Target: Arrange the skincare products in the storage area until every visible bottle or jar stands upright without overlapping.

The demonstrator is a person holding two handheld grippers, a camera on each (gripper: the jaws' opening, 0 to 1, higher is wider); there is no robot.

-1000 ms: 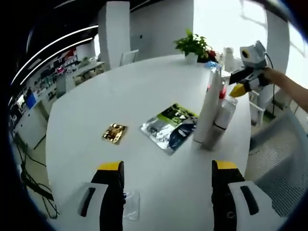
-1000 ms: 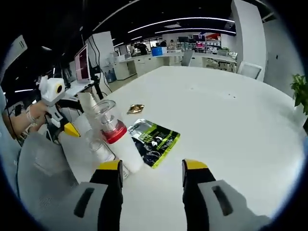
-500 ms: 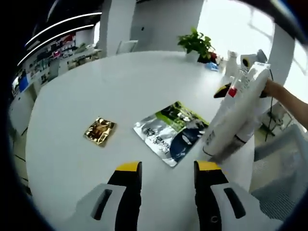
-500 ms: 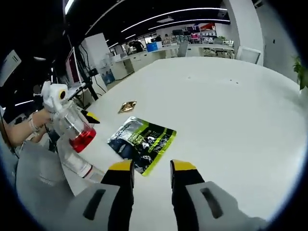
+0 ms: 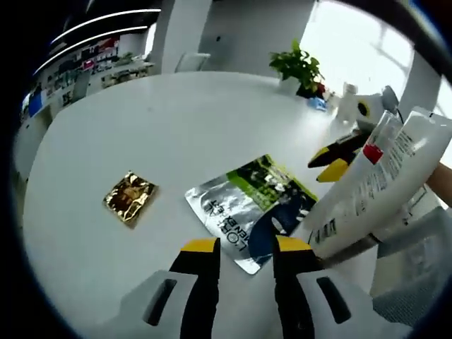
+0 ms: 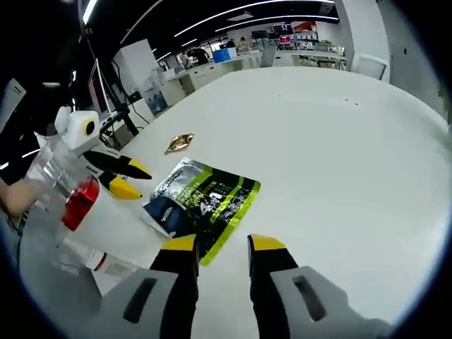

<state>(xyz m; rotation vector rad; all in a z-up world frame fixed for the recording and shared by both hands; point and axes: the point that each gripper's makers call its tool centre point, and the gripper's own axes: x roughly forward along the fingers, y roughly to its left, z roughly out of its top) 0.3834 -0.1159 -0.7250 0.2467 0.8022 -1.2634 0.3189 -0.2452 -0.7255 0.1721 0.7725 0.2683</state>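
Open office, white round bench (image 5: 106,120). The white tube (image 5: 367,191) and the red-collared clear bottle (image 6: 74,201) were upright a second ago; now both tilt hard at the bench edge, nothing holding them. Expect a topple and re-standing work. The foil pouch (image 5: 251,212) and gold sachet (image 5: 129,198) lie flat nearby. Your left gripper (image 5: 244,247) and right gripper (image 6: 217,244) have each narrowed to a slim gap, empty.

Two low opposing views, close, sharing the sachet (image 5: 252,209) (image 6: 204,203).
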